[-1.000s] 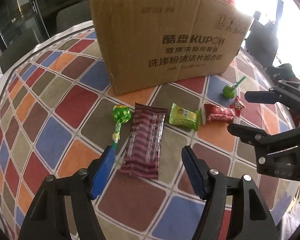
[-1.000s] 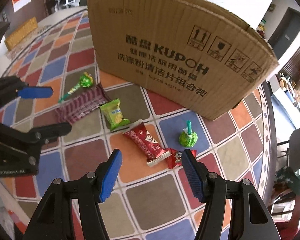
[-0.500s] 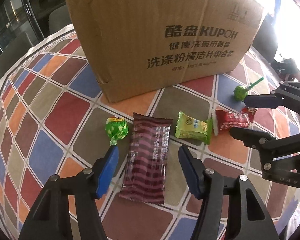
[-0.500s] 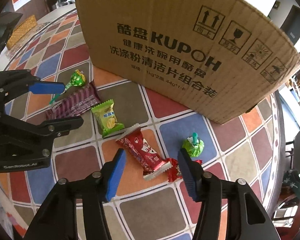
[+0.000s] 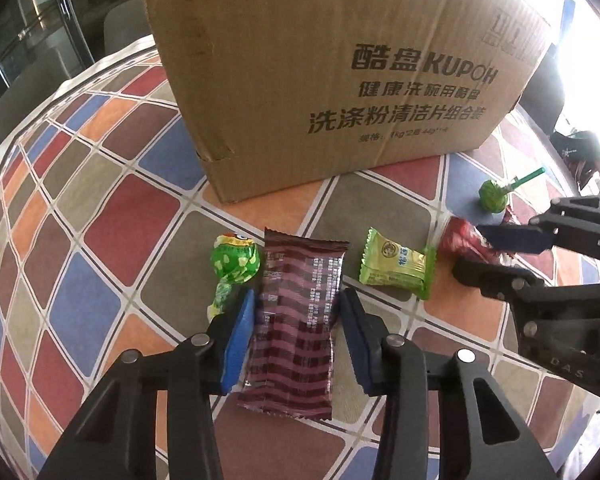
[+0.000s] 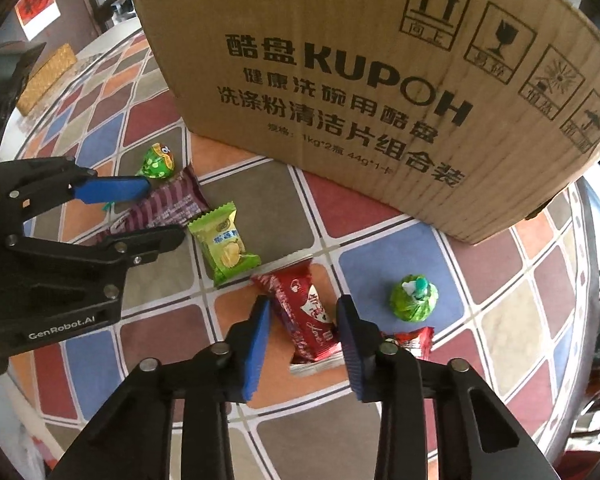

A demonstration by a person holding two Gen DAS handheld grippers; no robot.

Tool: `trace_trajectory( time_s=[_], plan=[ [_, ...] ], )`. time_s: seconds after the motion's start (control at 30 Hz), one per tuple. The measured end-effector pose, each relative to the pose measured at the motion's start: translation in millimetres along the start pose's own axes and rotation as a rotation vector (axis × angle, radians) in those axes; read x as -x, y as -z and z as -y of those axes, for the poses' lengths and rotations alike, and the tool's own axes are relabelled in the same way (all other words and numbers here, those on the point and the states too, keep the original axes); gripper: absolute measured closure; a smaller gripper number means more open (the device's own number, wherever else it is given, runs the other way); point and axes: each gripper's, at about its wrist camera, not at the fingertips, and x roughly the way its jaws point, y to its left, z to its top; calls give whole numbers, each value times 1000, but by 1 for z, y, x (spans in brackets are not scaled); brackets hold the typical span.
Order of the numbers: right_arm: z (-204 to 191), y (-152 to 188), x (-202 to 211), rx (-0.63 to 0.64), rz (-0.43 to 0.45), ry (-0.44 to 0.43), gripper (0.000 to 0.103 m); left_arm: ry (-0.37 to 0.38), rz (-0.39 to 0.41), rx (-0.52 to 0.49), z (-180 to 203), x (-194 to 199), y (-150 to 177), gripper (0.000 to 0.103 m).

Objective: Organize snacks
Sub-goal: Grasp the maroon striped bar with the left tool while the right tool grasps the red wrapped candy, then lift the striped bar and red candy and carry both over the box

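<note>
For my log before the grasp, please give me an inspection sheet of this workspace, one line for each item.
Surface: round table under a cloth of coloured diamond tiles.
Job's things: purple striped bar, green packet, red packet, two green lollipops, small red candy; all lie in front of the cardboard box.
Clutter: woven tray at the far edge.
Grippers: left gripper open, fingers either side of the purple bar; right gripper open, fingers either side of the red packet.
Cables: nothing seen.
Surroundings: chairs and a bright window, blurred.

left tongs point(image 5: 298, 314) now astride maroon wrapper point(image 5: 296, 320), right tongs point(image 6: 302, 330) astride red wrapper point(image 6: 304, 312)
</note>
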Motion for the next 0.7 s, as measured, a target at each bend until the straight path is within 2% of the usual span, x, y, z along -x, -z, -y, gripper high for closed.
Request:
trace_trajectory(
  time_s=[0.03,0.3,0.7],
  plan=[
    [0,0,-1,-6,0,-3,80,-1,0,-2,1,1,1,62],
    [-2,6,9,-53,33,-28,80,11,4,22,6,10,9,65],
    [-5,13,47,-74,121,-27,80,-7,79,62,10,54,14,66]
  ],
)
